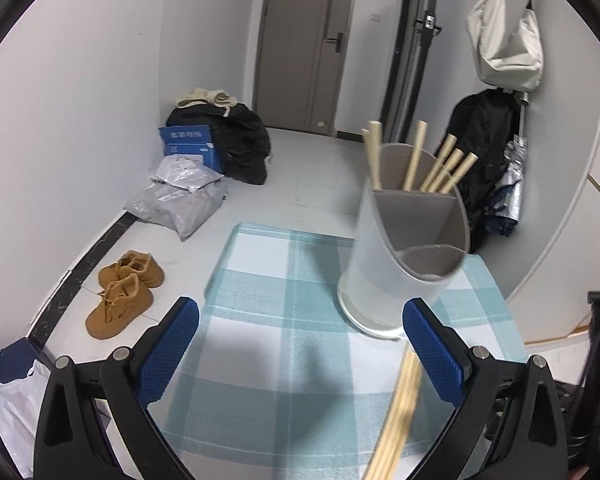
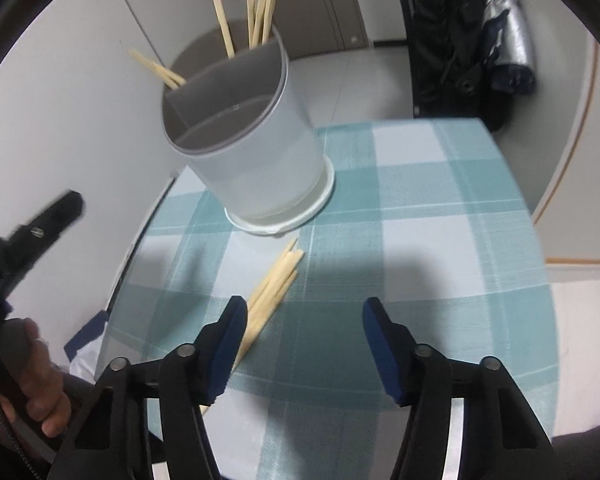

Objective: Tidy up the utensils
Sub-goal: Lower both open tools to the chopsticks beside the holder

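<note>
Right gripper point(image 2: 304, 344) empty | loose chopsticks point(image 2: 274, 284) on cloth | holder point(image 2: 252, 160): chopsticks inside

Setting: home entryway. Grey entry door point(image 1: 306, 46) with electronic lock at 12 o'clock. Tan shoes point(image 1: 126, 294) on tiled floor at 9 o'clock; parcels point(image 1: 180, 200) and black bag point(image 1: 240, 140) against wall at 11. Coat point(image 1: 486, 152) and white bag point(image 1: 508, 36) hang at 2 o'clock. Checked tablecloth point(image 1: 280, 320) on small table.

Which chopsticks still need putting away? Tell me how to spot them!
Find the blue-and-white checked tablecloth, then the frosted white utensil holder on it. The pale wooden chopsticks lie flat in a loose bundle just before its base, unlike those standing inside.
</note>
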`<control>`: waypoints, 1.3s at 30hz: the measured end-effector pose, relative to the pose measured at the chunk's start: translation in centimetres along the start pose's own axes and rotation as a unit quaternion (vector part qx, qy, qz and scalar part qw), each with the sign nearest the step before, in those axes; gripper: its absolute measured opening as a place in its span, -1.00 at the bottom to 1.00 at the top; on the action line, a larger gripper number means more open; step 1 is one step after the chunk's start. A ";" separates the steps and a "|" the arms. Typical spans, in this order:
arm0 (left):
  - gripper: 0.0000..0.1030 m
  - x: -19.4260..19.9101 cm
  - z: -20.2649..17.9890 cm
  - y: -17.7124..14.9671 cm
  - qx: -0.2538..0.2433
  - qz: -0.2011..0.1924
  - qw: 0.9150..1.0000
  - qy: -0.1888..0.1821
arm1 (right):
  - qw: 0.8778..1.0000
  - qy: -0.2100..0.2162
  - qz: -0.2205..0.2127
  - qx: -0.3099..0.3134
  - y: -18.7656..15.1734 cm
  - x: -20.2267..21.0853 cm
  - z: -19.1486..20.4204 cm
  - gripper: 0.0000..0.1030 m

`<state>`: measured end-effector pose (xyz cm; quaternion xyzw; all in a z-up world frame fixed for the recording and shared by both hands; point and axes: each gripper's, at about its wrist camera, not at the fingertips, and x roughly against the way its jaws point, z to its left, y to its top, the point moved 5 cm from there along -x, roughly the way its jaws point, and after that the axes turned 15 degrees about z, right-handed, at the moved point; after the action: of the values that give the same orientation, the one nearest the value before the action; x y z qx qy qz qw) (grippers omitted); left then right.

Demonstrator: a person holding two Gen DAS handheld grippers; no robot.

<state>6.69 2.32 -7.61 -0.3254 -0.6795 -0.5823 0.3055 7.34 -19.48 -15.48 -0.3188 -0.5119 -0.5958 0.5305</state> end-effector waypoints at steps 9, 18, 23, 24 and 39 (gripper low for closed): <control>0.93 -1.2 2.2 0.6 0.042 0.029 0.999 -0.010 | 0.998 -0.031 0.062 -0.004 1.2 -4.3 1.0 -0.41; 0.93 -1.4 3.6 0.8 0.089 0.049 0.994 -0.032 | 0.990 -0.095 0.064 0.076 0.3 -5.2 4.0 -0.71; 0.93 -1.4 4.0 0.8 0.094 0.050 0.994 -0.035 | 0.989 -0.094 0.083 0.081 -0.3 -5.3 4.2 -0.78; 0.93 -1.3 4.1 0.8 0.095 0.050 0.994 -0.036 | 0.989 -0.089 0.085 0.079 -0.5 -5.2 4.0 -0.78; 0.93 -1.7 5.2 0.7 0.105 0.058 0.992 -0.033 | 0.977 -0.128 0.113 0.127 2.2 -6.3 4.8 -0.74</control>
<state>8.06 7.42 -9.27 -0.3497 -0.7268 -0.4775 0.3487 10.13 -12.80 -19.36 -0.3781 -0.6076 -0.4161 0.5610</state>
